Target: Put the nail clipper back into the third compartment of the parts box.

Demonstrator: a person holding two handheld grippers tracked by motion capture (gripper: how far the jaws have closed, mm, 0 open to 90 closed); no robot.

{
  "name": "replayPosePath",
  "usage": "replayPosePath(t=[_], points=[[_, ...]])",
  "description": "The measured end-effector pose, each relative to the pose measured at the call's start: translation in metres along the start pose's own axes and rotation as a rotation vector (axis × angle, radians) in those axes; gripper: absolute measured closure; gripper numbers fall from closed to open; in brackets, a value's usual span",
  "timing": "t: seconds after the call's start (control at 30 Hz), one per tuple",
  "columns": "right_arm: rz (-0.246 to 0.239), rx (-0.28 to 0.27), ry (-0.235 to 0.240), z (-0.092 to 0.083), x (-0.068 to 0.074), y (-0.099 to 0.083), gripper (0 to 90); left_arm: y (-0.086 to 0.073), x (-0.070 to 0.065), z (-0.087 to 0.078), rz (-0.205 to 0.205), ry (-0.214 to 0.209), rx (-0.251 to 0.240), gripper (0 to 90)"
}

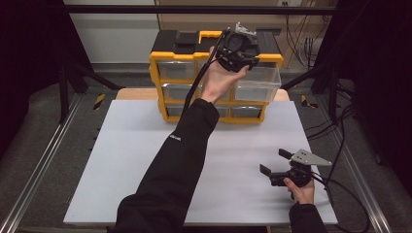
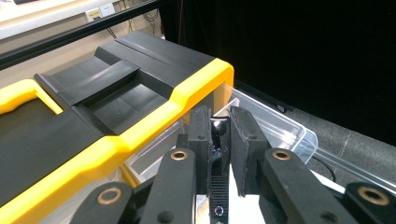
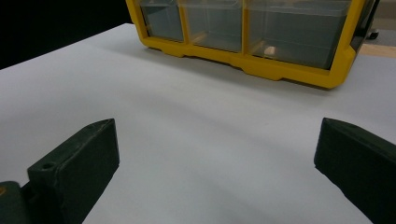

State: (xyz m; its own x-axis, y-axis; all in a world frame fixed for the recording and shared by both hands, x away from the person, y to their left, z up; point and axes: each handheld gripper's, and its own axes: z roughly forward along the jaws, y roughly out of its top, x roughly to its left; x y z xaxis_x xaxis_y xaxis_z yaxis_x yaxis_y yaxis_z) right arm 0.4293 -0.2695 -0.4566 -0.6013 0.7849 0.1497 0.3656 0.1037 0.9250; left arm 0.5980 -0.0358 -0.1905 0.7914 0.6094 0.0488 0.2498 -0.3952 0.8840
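A yellow and black drawer cabinet [image 1: 163,60] stands at the far edge of the white table. Its upper right clear drawer [image 1: 260,83] is pulled out. My left gripper [image 1: 238,48] is held up over that corner of the cabinet [image 2: 140,126]. In the left gripper view its jaws [image 2: 219,117] stand almost together, shut on a small dark shiny piece [image 2: 218,128], right above the open drawer [image 2: 285,130]. My right gripper [image 1: 274,161] rests low at the table's near right, jaws wide open [image 3: 215,154] with nothing between them, facing the cabinet [image 3: 289,70].
The white table top [image 1: 131,160] is bare on the left and in the middle. My left forearm in a black sleeve [image 1: 180,150] reaches across the table's centre. Metal frame rails [image 1: 43,160] run along both sides, and cables [image 1: 340,145] trail at the right.
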Motion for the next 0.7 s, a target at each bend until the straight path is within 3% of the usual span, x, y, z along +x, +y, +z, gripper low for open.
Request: replayPosePath(t=[0.7], points=[[-0.001,-0.003,-0.001,0.0,-0.001,0.0,0.7,-0.015,0.0,0.019,0.019,-0.006,0.037,78.9]])
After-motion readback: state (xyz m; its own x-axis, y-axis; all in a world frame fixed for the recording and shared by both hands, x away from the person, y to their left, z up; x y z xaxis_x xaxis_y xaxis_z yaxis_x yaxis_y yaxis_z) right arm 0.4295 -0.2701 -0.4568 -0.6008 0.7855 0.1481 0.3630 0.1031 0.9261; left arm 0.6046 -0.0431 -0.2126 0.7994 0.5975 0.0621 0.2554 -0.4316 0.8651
